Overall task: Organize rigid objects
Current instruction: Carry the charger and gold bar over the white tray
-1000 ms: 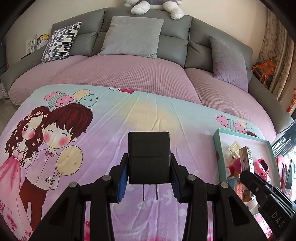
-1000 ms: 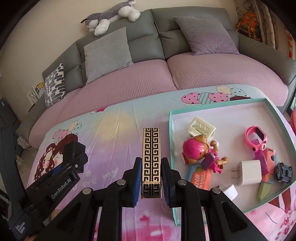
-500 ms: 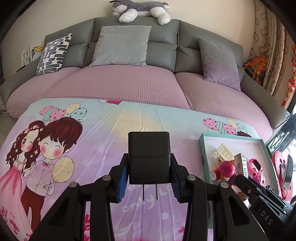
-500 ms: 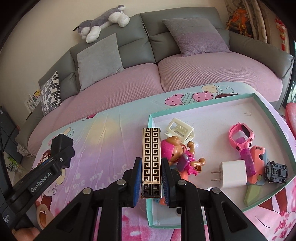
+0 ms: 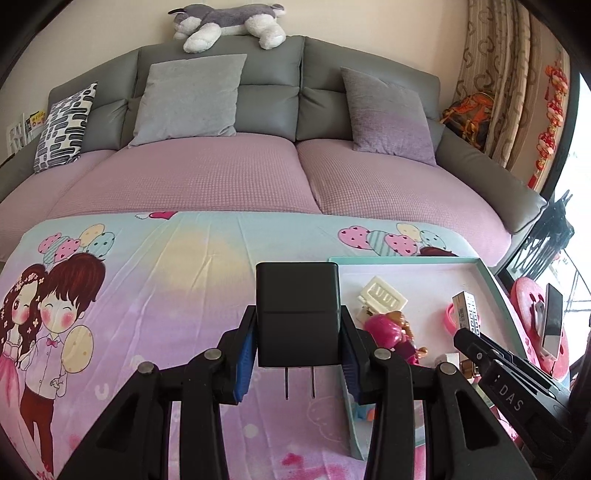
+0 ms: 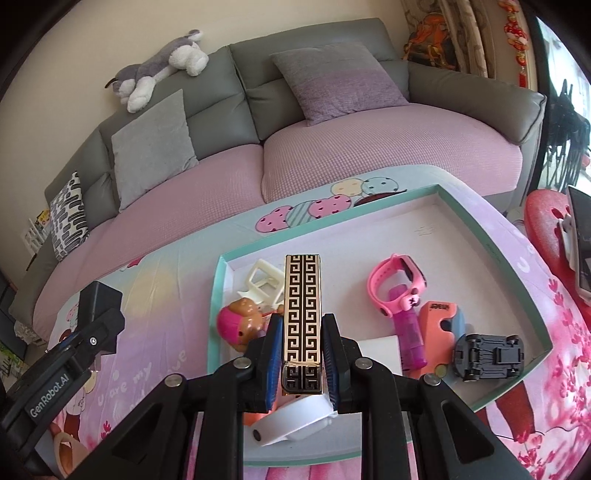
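My left gripper [image 5: 297, 354] is shut on a black plug adapter [image 5: 297, 314], prongs pointing back, held above the cartoon tablecloth just left of the teal-rimmed tray [image 5: 406, 259]. My right gripper [image 6: 301, 356] is shut on a long gold-and-black patterned box [image 6: 301, 314], held over the tray's [image 6: 491, 240] left part. The box also shows in the left wrist view [image 5: 466, 310], and the adapter in the right wrist view [image 6: 99, 301]. In the tray lie a pink-haired doll [image 6: 236, 326], a white toy frame [image 6: 264, 280], a pink watch [image 6: 397, 282], a white charger [image 6: 382, 350] and a black toy car [image 6: 489, 356].
A grey sofa with purple seat covers and cushions [image 5: 229, 173] stands behind the table. A plush husky [image 5: 225, 22] lies on its back. A red stool [image 6: 546, 221] with a phone on it stands to the right of the table. A white roll [image 6: 295, 424] lies under my right gripper.
Both grippers have moved right. The right one, with the patterned box, has gone from beside the tray to over it; the left one, with the adapter, has come up to the tray's left edge.
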A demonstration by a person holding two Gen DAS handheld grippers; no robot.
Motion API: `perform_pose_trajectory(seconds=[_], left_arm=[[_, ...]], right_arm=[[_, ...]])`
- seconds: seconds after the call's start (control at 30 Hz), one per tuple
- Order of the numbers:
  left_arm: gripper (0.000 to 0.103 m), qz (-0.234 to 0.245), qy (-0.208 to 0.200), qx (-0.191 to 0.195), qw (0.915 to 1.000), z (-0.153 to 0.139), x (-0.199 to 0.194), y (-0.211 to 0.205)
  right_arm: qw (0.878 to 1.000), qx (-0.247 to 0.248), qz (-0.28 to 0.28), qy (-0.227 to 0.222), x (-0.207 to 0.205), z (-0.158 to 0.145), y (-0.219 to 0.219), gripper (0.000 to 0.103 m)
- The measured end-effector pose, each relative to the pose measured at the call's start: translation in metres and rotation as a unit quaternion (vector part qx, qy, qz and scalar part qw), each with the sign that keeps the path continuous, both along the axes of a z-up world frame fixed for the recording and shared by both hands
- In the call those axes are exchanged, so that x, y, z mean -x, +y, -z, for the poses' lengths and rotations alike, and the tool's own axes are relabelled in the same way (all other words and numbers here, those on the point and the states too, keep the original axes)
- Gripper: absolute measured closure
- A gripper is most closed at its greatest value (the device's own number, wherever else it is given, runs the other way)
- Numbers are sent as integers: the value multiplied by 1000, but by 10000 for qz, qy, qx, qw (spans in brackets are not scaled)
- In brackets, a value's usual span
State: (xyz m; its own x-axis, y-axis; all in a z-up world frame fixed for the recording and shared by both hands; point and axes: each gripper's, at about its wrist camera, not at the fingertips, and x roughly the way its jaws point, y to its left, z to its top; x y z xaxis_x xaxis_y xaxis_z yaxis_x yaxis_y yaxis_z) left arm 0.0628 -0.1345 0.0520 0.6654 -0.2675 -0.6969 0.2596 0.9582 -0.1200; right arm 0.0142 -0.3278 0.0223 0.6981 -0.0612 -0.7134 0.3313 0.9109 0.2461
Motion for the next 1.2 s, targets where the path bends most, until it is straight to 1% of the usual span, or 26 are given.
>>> perform_pose_trajectory(seconds=[0.2, 0.3, 0.5, 0.63, 0.83, 1.2], left_arm=[[61, 356, -17, -45, 9994, -2, 7, -27], [61, 572, -1, -143, 9983, 1, 10, -46], [61, 1114, 104, -238, 9934, 8, 14, -88], [61, 1332, 233, -296, 9904, 17, 13, -109], [61, 1421, 342, -356, 9886, 27, 9, -123], [61, 1461, 411, -365, 9877, 39, 6, -129]], right_arm=[[9987, 66, 482, 125, 10, 4, -31, 81], [9973, 115, 694, 218, 13, 6, -43, 81], [9956, 142, 867, 313, 16, 10, -55, 81], [9945, 88, 987, 339, 19, 13, -64, 81], [9932, 45, 1089, 401, 20, 17, -72, 81], [9939, 56, 1012, 439, 16, 20, -69, 81]])
